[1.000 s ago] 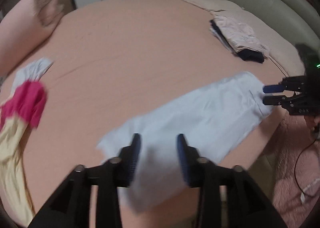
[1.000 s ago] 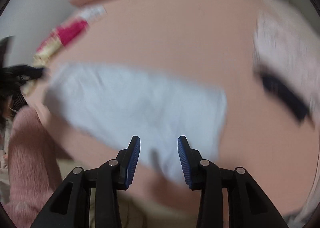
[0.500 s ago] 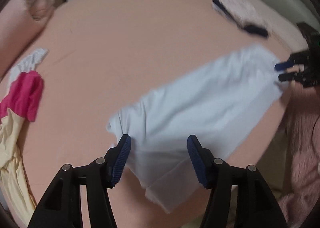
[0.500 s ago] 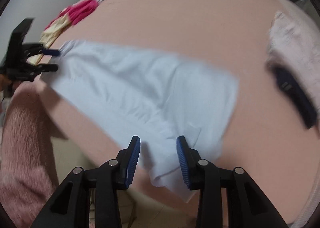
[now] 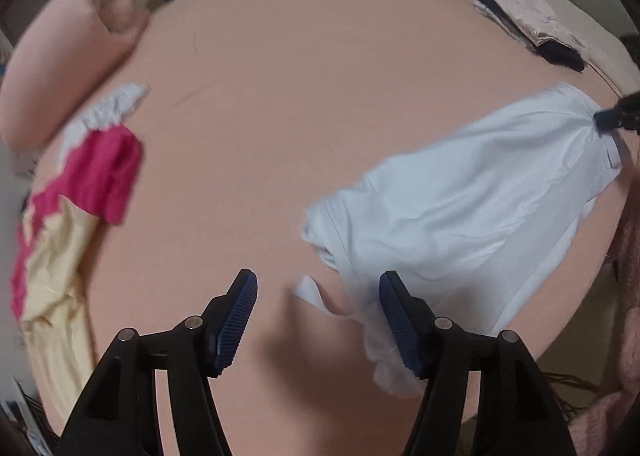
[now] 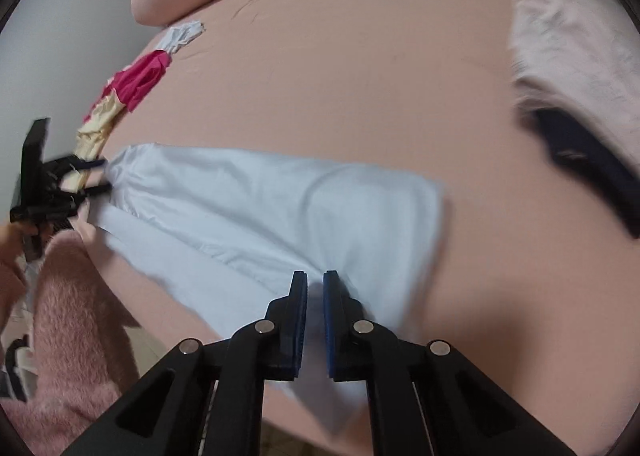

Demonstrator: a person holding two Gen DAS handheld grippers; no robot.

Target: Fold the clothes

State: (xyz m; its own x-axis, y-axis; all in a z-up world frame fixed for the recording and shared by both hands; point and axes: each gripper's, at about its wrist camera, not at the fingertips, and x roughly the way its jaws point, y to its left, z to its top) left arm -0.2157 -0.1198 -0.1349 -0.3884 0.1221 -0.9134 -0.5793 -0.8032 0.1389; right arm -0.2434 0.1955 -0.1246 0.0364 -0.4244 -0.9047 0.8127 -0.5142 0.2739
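A pale blue garment (image 5: 460, 208) (image 6: 260, 208) lies spread along the near edge of the pink bed (image 5: 300, 76). In the left wrist view my left gripper (image 5: 318, 296) hovers low over its left end. Its jaws are wide apart and opening, with only a loose corner of cloth lying between them, not pinched. The right wrist view shows it small at far left (image 6: 93, 176). My right gripper (image 6: 315, 288) is closing on the garment's near right edge, cloth squeezed in the narrow gap. From the left wrist it appears at far right (image 5: 612, 118), with creases radiating from its tips.
A heap of magenta, yellow and white clothes (image 5: 80, 184) (image 6: 140, 80) sits at the bed's left edge beside a pink pillow (image 5: 68, 56). A folded stack with a dark item (image 5: 528, 20) (image 6: 568, 56) lies at the back right. A fuzzy pink sleeve (image 6: 72, 296) is near the bed's edge.
My left jaws have spread wider and come down over the garment's left end, which has bunched a little. My right jaws have closed from clearly apart onto the cloth's edge.
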